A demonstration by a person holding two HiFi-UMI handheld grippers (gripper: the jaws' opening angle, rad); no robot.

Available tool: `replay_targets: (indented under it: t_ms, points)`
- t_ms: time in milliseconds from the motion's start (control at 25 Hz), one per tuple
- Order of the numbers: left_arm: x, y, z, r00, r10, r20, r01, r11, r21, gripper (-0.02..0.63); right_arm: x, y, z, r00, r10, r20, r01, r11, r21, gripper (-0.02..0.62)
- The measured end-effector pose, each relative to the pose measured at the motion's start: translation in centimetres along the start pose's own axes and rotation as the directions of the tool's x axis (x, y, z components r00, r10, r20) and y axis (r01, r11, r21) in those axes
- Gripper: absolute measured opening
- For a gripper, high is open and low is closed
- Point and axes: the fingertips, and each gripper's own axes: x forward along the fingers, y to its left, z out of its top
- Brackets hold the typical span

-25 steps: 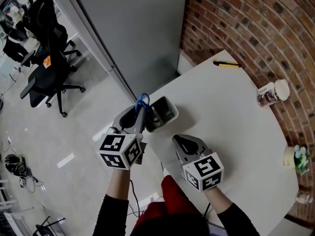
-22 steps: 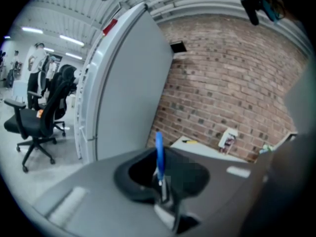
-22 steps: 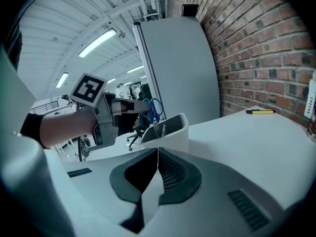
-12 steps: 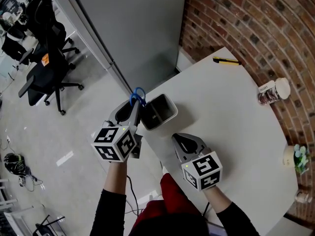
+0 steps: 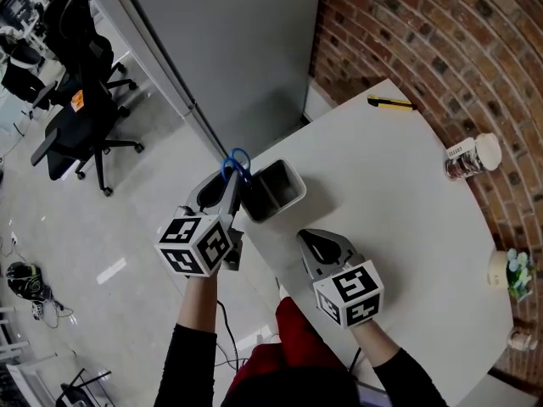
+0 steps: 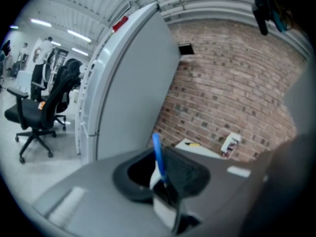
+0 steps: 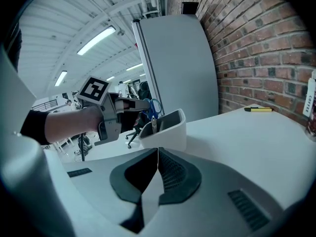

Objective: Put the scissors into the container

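The blue-handled scissors (image 5: 237, 166) stand blades down at the left rim of the white container (image 5: 293, 195) near the table's left edge. My left gripper (image 5: 233, 195) holds them just below the handles, and its jaws are opening with the scissors still between them. In the left gripper view the blue handle (image 6: 157, 154) rises out of the jaws. The right gripper view shows the scissors (image 7: 153, 107) with their tips inside the container (image 7: 170, 130). My right gripper (image 5: 318, 246) rests lower on the table, shut on nothing (image 7: 158, 154).
On the white table (image 5: 382, 202) lie a yellow utility knife (image 5: 391, 105) at the far edge, a white-lidded jar (image 5: 472, 159) and a small potted plant (image 5: 509, 271) at the right. A brick wall and grey partition stand behind. Office chairs (image 5: 81, 100) are on the floor at left.
My left gripper has shifted a little left and away with the scissors, from over the container's middle to its left rim. The right gripper has stayed put.
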Motion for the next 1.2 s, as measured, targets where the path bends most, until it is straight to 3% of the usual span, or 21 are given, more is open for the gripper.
replay_targets:
  t_ms: [240, 600, 1200]
  points:
    - [-0.4, -0.2, -0.9, 0.999, -0.006, -0.036, 0.007, 1.000, 0.030, 0.058, 0.0, 0.2, 0.1, 1.000, 0.002, 0.000, -0.002, 1.000, 0.000, 0.009]
    - [-0.6, 0.0, -2.3, 0.997, 0.010, -0.078, -0.007, 0.999, 0.036, 0.147, -0.2, 0.2, -0.1, 1.000, 0.005, 0.000, -0.005, 1.000, 0.001, 0.009]
    - [-1.5, 0.6, -4.9, 0.991, 0.034, -0.128, -0.032, 0.999, 0.013, 0.164, -0.6, 0.5, -0.6, 1.000, 0.007, -0.006, -0.007, 1.000, -0.001, 0.009]
